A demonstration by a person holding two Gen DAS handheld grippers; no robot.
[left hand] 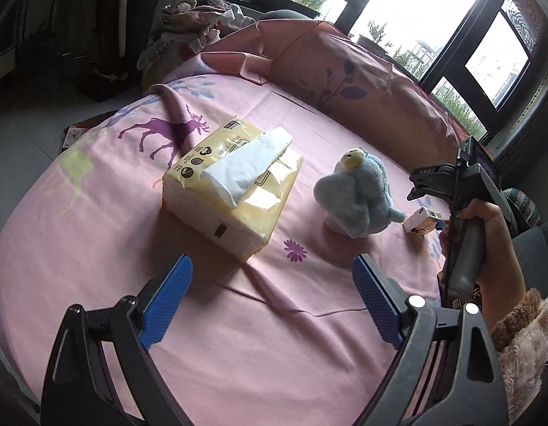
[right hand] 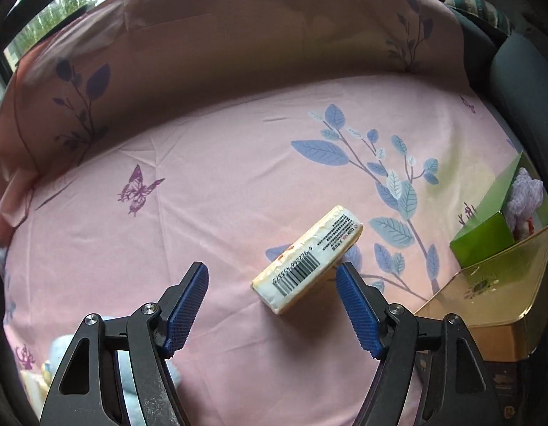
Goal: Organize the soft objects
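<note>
A yellow soft tissue pack (left hand: 231, 191) with one white tissue pulled out lies on the pink bed sheet (left hand: 238, 337). Right of it sits a blue plush toy (left hand: 359, 198). My left gripper (left hand: 272, 266) hovers open just in front of the pack, its jaws holding nothing. A small pocket tissue packet (right hand: 305, 269) with a barcode lies on the sheet (right hand: 203, 195). My right gripper (right hand: 272, 269) points down at it, open. The packet sits toward the right finger (right hand: 355, 301), well clear of the left one. That packet (left hand: 421, 223) also shows beside the plush.
A green box (right hand: 486, 234) holding a purple knitted item (right hand: 525, 191) stands at the right, next to a gold tin (right hand: 486, 301). A pink pillow (right hand: 203, 35) runs along the back of the bed. A person's hand (left hand: 486, 234) in a fluffy sleeve grips the right tool.
</note>
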